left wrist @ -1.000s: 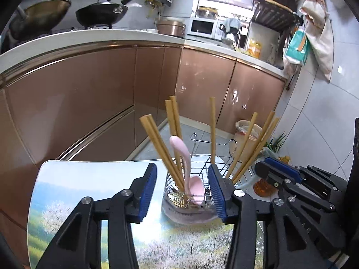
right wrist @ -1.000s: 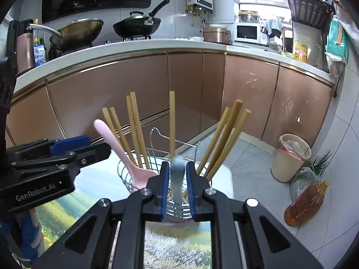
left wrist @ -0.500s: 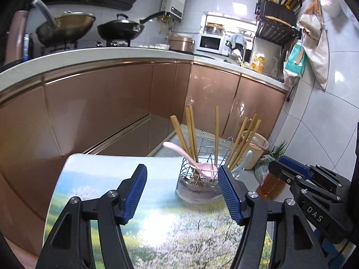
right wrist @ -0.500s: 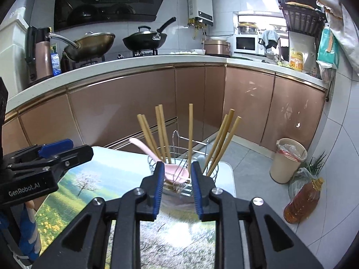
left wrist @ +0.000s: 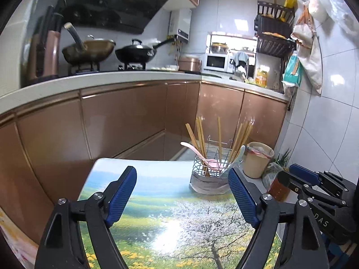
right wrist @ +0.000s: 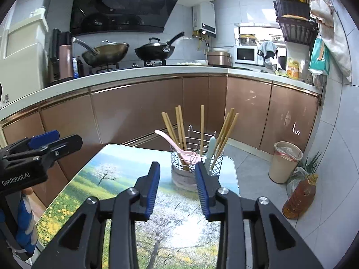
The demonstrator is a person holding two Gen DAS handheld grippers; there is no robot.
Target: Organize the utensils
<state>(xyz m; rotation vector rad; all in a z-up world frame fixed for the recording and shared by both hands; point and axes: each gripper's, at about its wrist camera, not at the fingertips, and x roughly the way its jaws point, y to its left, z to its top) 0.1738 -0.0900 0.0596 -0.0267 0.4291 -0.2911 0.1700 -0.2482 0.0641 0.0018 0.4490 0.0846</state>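
Here, the left wrist view: left gripper (left wrist: 182, 192), jaws just widened, released and empty; caddy (left wrist: 212, 174) ahead, right of centre. Right wrist view: right gripper (right wrist: 177, 188) has just parted, grasping nothing; caddy straight ahead holds chopsticks (right wrist: 178, 126). Withdraw clear of the upright chopsticks.

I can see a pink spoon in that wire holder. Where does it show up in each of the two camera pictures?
Left wrist view: the pink spoon is right of centre, its bowl resting in the wire holder, handle slanting up to the left.
Right wrist view: the pink spoon is near the centre, just above the right gripper, handle again pointing up-left.
Shared landmark: the beige bin on the floor, right of the holder.
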